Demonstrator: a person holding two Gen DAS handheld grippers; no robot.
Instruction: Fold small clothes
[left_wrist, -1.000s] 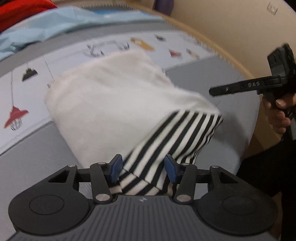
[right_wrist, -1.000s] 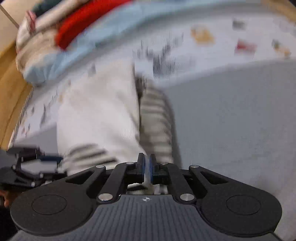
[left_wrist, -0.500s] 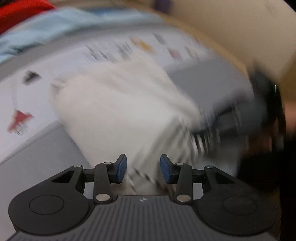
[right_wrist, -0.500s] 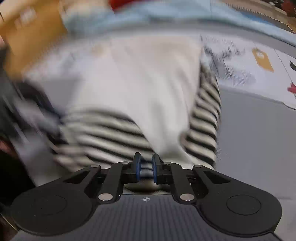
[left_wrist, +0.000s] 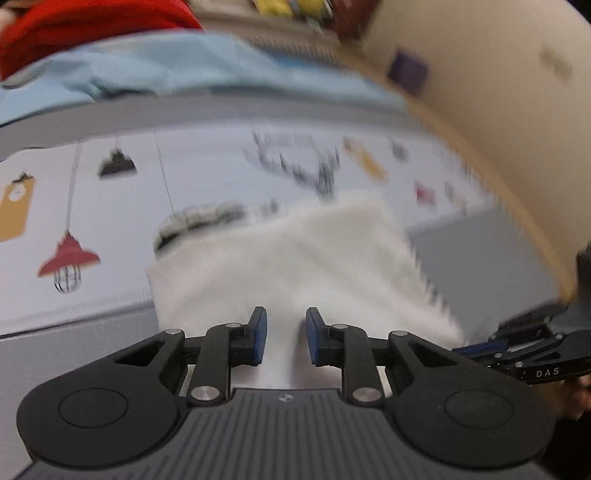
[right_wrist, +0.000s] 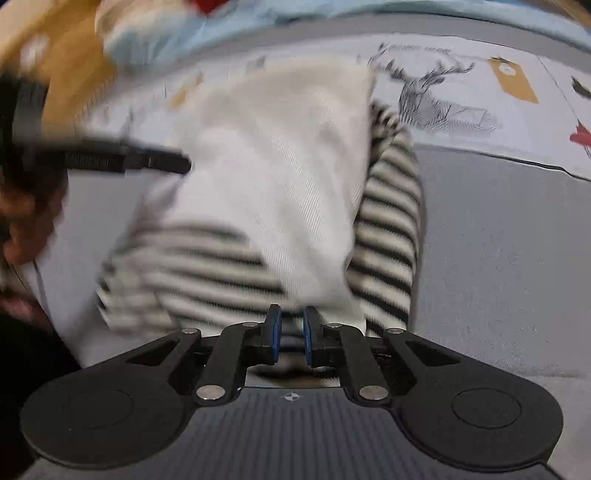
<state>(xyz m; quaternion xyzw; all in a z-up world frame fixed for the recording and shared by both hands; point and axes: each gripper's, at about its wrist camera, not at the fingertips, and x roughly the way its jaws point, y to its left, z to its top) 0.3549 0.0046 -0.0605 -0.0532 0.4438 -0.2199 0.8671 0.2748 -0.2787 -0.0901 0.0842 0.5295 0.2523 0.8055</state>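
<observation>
The left gripper has its blue pads a moderate gap apart and closing, with white cloth of the garment lying between them; blur keeps me from telling whether the pads press on it. The right gripper has its pads only a narrow gap apart, with a bit of the garment's striped near edge between them; whether they pinch it I cannot tell either.

From the right wrist, the garment lies just ahead of the pads: a white body running away from the camera, one black-and-white striped sleeve folded along its right side, and another striped part across its near left. The left gripper's black fingers reach in from the left over the white cloth, with a hand behind them at the left edge.

From the left wrist, the white cloth fills the middle ground, a striped edge showing at its far left, and the right gripper sits at the right edge, just beside the cloth.

The garment rests on a grey bedcover with a pale band printed with a deer, lamps and tags. Farther off lie light blue cloth and red cloth.
</observation>
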